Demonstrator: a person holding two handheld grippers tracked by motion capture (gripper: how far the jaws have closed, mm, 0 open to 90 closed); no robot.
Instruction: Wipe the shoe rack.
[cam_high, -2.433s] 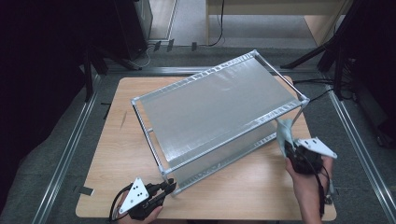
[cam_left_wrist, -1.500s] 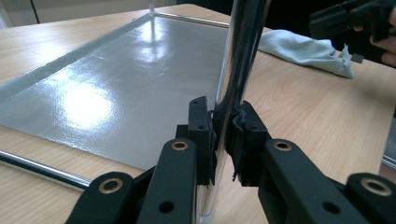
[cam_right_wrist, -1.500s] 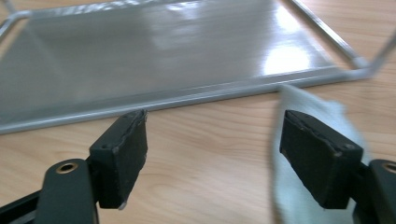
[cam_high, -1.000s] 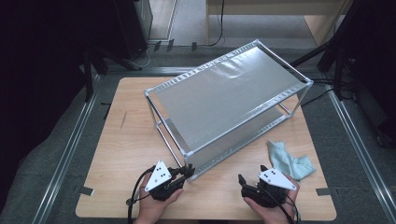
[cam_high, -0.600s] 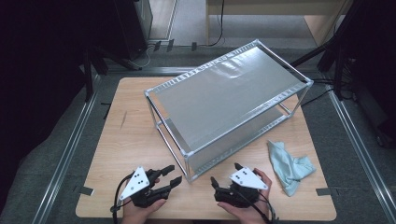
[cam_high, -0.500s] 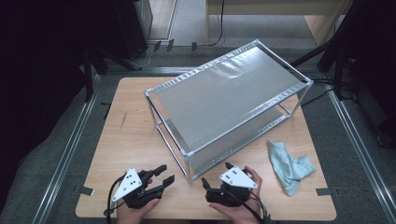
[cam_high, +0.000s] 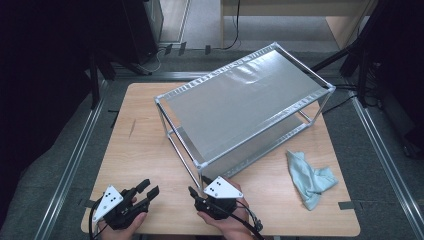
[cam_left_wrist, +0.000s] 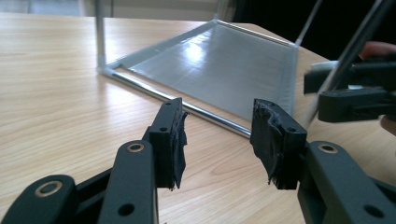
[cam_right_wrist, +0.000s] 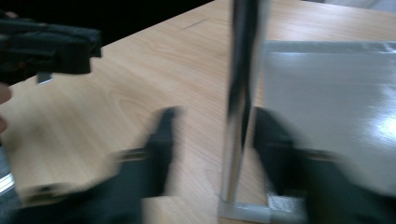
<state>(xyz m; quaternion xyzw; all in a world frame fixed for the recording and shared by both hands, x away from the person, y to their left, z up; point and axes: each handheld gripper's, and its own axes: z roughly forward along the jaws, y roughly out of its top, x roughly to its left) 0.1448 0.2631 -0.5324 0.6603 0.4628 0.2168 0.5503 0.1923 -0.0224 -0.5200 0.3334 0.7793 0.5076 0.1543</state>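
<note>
Metal shelf rack (cam_high: 245, 105): two-tier, standing on the wooden table (cam_high: 145, 150). Blue cloth (cam_high: 310, 177): crumpled beside the rack's near right end, seen from the high view. Left gripper (cam_left_wrist: 217, 135): jaws wide, empty, aimed at the rack's lower shelf. Right gripper (cam_right_wrist: 210, 135): blurred, jaws apart, straddling the rack's near corner post (cam_right_wrist: 240, 93).

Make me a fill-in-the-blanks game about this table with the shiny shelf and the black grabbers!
1. The crumpled light blue cloth lies on the wooden ____.
2. The silver metal two-level rack has ____ flat shelves.
3. The left gripper has its jaws ____, holding nothing.
4. The right gripper has an upright metal ____ of the rack between its jaws.

Missing words: table; two; open; post
</note>
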